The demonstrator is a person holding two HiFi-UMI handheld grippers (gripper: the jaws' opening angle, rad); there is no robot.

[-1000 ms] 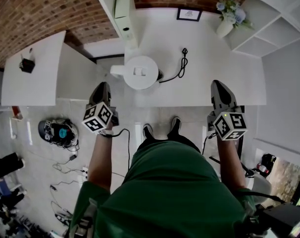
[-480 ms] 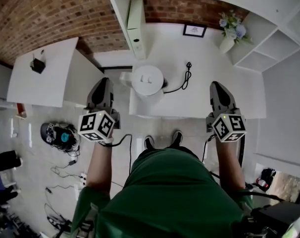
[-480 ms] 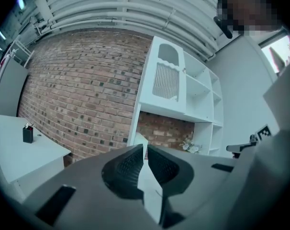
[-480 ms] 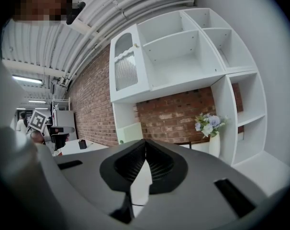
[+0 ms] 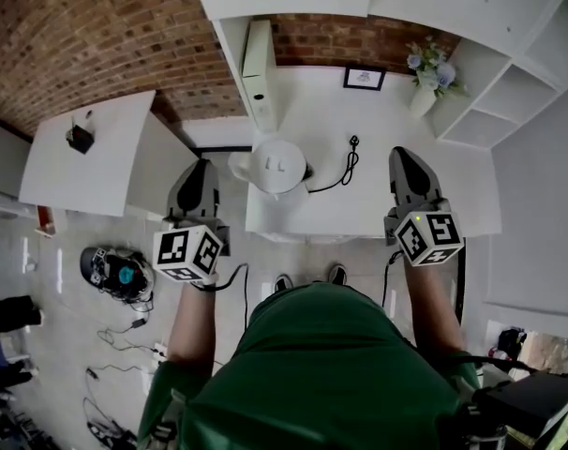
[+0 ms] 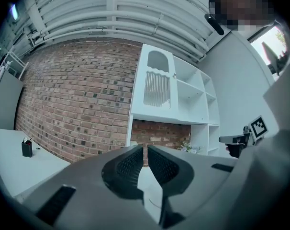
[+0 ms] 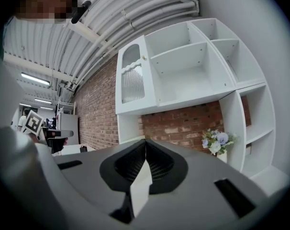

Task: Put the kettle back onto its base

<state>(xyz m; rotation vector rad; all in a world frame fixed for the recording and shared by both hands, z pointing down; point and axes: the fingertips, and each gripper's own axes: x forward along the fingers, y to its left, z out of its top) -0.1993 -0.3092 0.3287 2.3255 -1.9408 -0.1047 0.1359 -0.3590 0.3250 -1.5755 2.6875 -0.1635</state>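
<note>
kettle looks home, both grippers empty

low in the frame, left gripper (image 5: 203,166) and right gripper (image 5: 405,155) hover at the table's (image 5: 387,204) near edge, jaws closed on nothing. beyond them, centre, the white kettle (image 5: 279,165) stands upright, its cord (image 5: 343,167) trailing right. it looks seated on its base already, with little left to do.

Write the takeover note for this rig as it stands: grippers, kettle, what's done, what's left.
Left gripper: shut, empty, held level to the left of the kettle.
Right gripper: shut, empty, above the table's front right.
Kettle: upright at the table's front left, with no gripper touching it. A cable runs from under it to a loose plug.
Done: the kettle seems seated on its base, but the base is hidden beneath it.
Left: check the seating and reseat if it is off.
</note>
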